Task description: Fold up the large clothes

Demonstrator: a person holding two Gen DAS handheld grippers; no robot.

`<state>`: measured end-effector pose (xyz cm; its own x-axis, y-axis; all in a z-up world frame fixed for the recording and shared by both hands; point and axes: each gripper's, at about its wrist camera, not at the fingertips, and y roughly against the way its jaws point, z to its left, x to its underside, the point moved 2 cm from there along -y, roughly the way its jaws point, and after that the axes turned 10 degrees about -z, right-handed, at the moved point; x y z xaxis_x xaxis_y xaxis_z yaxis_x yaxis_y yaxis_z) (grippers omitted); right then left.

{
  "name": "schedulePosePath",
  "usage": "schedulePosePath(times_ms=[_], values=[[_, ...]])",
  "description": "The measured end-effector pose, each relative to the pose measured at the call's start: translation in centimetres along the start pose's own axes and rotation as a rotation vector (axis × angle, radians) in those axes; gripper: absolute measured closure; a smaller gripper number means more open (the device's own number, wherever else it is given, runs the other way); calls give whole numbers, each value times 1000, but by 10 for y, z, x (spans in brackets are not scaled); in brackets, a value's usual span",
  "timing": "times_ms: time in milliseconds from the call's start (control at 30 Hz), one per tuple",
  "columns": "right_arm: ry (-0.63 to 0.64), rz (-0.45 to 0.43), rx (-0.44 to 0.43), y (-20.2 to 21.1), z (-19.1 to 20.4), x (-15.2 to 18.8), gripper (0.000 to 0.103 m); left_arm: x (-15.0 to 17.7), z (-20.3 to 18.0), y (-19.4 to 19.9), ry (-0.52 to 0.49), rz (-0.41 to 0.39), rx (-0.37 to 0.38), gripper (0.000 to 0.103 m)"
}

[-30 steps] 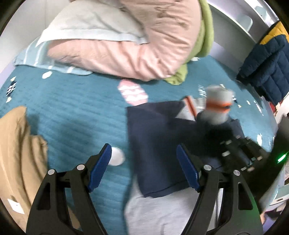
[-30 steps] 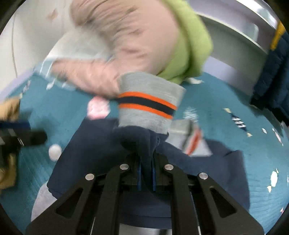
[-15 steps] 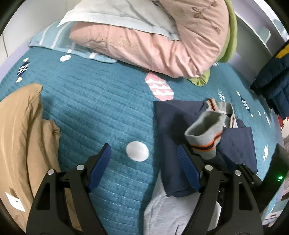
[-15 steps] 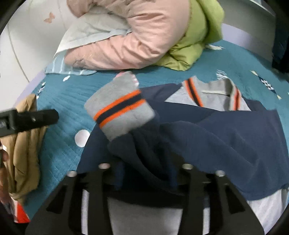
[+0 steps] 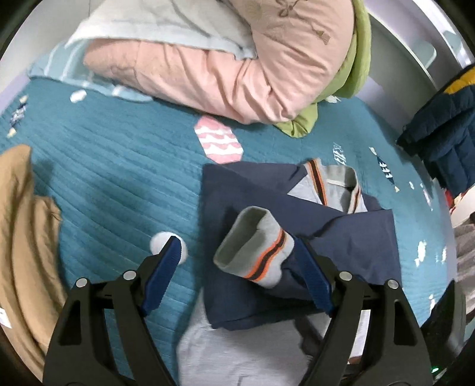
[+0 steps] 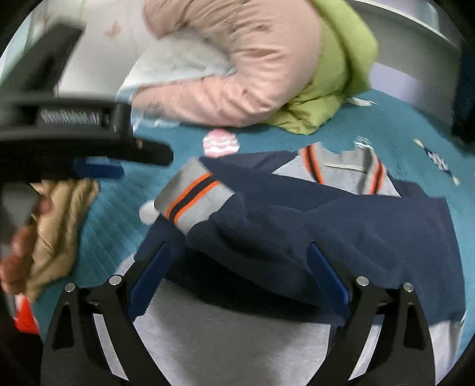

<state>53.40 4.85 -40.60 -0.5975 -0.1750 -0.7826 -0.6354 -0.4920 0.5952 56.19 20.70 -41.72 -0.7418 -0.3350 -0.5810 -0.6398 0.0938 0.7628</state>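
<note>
A navy and grey sweatshirt (image 5: 350, 237) (image 6: 341, 225) lies on the teal bedspread (image 5: 118, 184), both navy sleeves folded across its chest. The top sleeve ends in a grey cuff with orange and navy stripes (image 5: 255, 249) (image 6: 193, 199). The grey collar (image 5: 338, 184) points to the pillows. My left gripper (image 5: 237, 270) is open just above the cuff. My right gripper (image 6: 237, 270) is open and empty above the sleeve and grey hem (image 6: 237, 338). The left gripper also shows at the left of the right wrist view (image 6: 98, 169).
A pink and green quilt (image 5: 252, 68) and a pale blue pillow (image 5: 154, 26) lie at the bed's head. A tan garment (image 5: 20, 237) lies at the left. A navy puffer jacket (image 5: 445, 127) hangs at the right. My hand (image 6: 20, 237) shows at the left.
My right gripper opened and let go of the navy sleeve, which now lies across the sweatshirt's chest. The right gripper drew back. The left gripper moved over the cuff.
</note>
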Motion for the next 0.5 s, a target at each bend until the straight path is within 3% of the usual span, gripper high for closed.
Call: schedulePosePath(times_ms=[167, 367, 400, 467, 500], values=[[-135, -22, 30, 31, -58, 3, 14, 1, -21, -33, -88, 84, -22, 21], [-183, -8, 156, 60, -136, 9, 14, 1, -26, -57, -10, 138, 38, 22], [-201, -7, 180, 64, -150, 9, 14, 2, -28, -59, -4, 153, 64, 31], [-237, -6, 198, 68, -169, 10, 14, 6, -34, -63, -42, 191, 78, 63], [-254, -7, 208, 71, -178, 9, 14, 8, -36, -65, -83, 211, 69, 75]])
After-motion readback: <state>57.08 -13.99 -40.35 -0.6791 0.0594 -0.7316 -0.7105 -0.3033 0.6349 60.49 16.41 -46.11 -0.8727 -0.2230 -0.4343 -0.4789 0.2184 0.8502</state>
